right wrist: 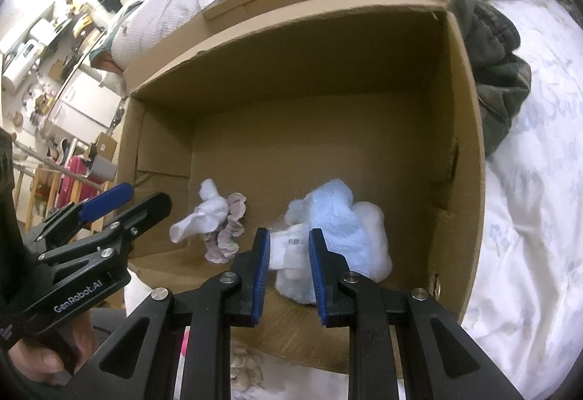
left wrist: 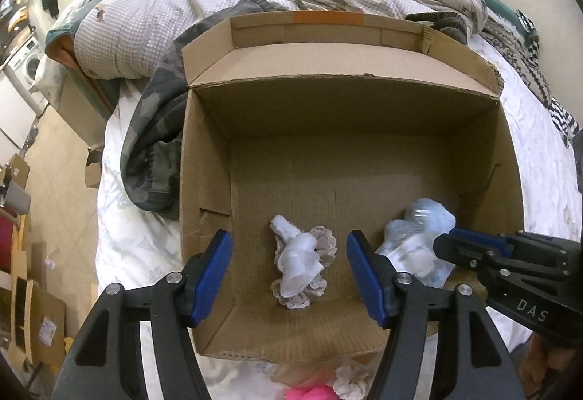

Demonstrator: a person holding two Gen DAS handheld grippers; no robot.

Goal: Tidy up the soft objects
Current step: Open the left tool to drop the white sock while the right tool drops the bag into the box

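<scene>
1. First, in the left wrist view, the left tongs (left wrist: 288, 281) hover over the near edge of an open cardboard box (left wrist: 204, 159) that sits on a bed (left wrist: 138, 239). Their blue pads stand wide apart and hold nothing.
2. Between those pads, on the box floor near the front wall, lies a white sock bundled with a grey frilly cloth (left wrist: 300, 267).
3. To the right of it, in the near right corner of the box, rests a pale blue plush toy (left wrist: 419, 236) with a white tag.
4. The right tongs (left wrist: 459, 247) reach in from the right side, their tip at the plush toy; from this angle I cannot tell their opening.
5. Beyond the box, a checked quilt (left wrist: 153, 10) is heaped at the far end of the bed, and a dark camouflage garment (left wrist: 153, 130) lies against the box's left wall.
6. Next, in the right wrist view, the right tongs (right wrist: 289, 268) show a narrow gap between the pads, and the white tag of the plush toy (right wrist: 339, 217) sits in that gap; the pads do not visibly press it.
7. The sock bundle (right wrist: 215, 217) lies to the left of the toy, apart from it.
8. The left tongs (right wrist: 127, 197) appear at the left, above the box's near left corner, spread open and empty.
</scene>
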